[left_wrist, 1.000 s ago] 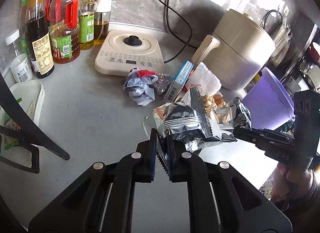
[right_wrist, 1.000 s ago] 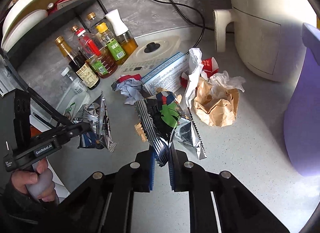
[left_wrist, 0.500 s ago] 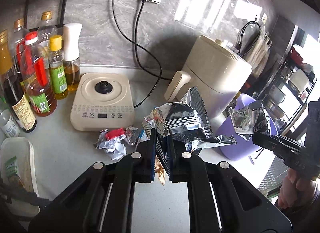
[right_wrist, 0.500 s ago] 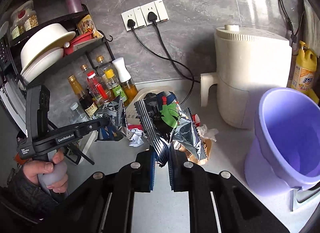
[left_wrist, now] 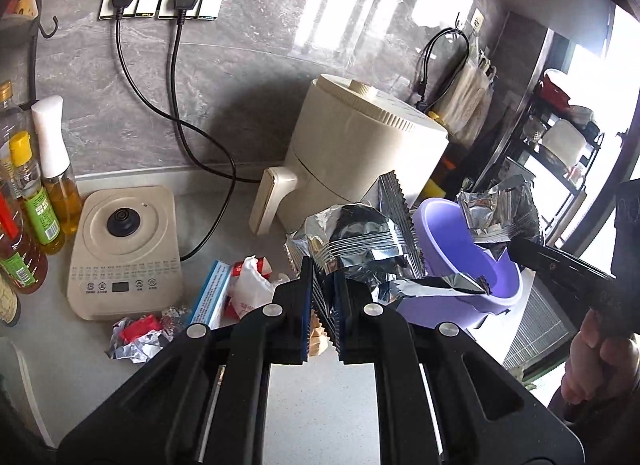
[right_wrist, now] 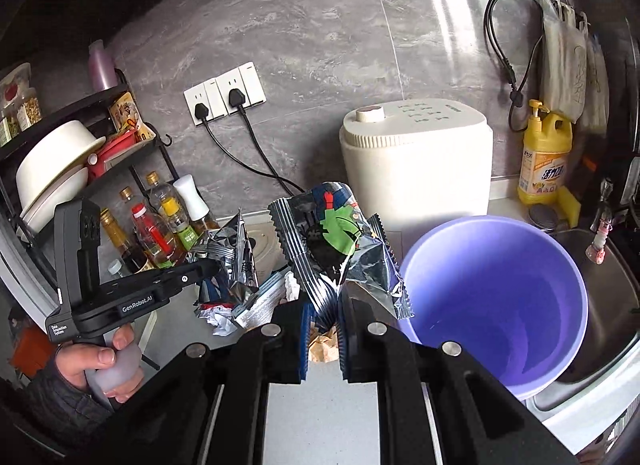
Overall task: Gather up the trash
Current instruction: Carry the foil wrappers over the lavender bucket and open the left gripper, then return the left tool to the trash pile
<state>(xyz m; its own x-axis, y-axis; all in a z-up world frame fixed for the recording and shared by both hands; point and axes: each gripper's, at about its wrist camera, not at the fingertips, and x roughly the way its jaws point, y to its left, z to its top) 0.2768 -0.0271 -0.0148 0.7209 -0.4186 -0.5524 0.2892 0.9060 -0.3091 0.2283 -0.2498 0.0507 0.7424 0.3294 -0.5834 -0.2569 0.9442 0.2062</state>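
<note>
My left gripper point(left_wrist: 323, 305) is shut on a silver foil snack wrapper point(left_wrist: 352, 241), held in the air above the counter. My right gripper point(right_wrist: 323, 325) is shut on a foil wrapper with a green and blue print point(right_wrist: 336, 233). A purple bucket point(right_wrist: 500, 285) stands open just right of that wrapper, and it shows as the purple bucket point(left_wrist: 444, 225) behind my left wrapper. More trash lies on the counter below: a crumpled wrapper point(left_wrist: 136, 337), a blue box point(left_wrist: 212, 293), white and red paper point(left_wrist: 252, 285) and a brown paper bag point(right_wrist: 324, 345).
A cream air fryer point(left_wrist: 360, 153) stands against the wall, with a flat induction cooker point(left_wrist: 124, 249) to its left and cables running to the sockets. Oil bottles point(left_wrist: 36, 201) line the left. A sink point(right_wrist: 600, 305) and yellow detergent bottle point(right_wrist: 544, 157) lie right of the bucket.
Both grippers have risen off the counter with their wrappers and swung to the right. The purple bucket now shows large beside the right wrapper.
</note>
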